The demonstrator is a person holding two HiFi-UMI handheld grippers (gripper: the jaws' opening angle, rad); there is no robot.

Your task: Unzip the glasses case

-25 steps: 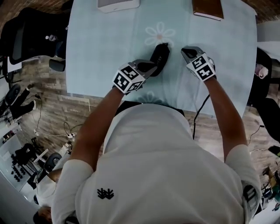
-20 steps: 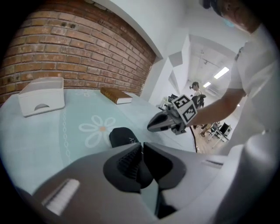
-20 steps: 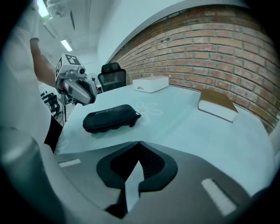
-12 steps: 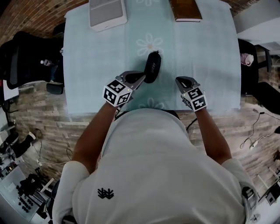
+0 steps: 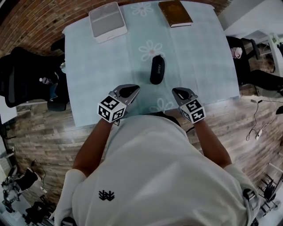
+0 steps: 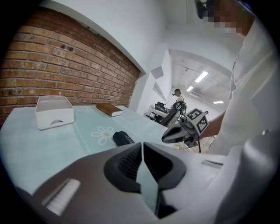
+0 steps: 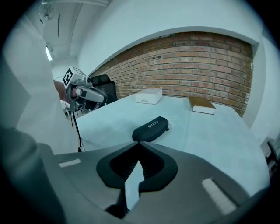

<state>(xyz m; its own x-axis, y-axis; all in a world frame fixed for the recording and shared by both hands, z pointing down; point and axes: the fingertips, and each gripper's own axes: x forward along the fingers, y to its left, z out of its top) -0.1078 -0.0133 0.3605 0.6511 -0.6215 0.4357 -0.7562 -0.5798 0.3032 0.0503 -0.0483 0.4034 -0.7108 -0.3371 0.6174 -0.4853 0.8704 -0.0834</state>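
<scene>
The black glasses case (image 5: 157,69) lies closed on the light-blue tablecloth (image 5: 203,57), lengthwise away from me. Neither gripper touches it. My left gripper (image 5: 129,91) hovers near the table's front edge, to the left of the case and nearer to me, with its jaws shut on nothing. My right gripper (image 5: 180,92) is level with it on the right, also shut and empty. In the left gripper view the case (image 6: 124,138) lies beyond the closed jaws (image 6: 142,144), with the right gripper (image 6: 183,131) beside it. The right gripper view shows the case (image 7: 151,128) ahead of its tips (image 7: 139,143).
A white box (image 5: 107,21) sits at the table's far left, and a brown book (image 5: 175,12) lies at the far right. Black office chairs (image 5: 26,66) stand to the left of the table. Brick wall (image 7: 197,61) runs behind the table.
Both grippers have drawn back from the case toward the front edge. The left one was against the case's near end a second ago and is now apart from it.
</scene>
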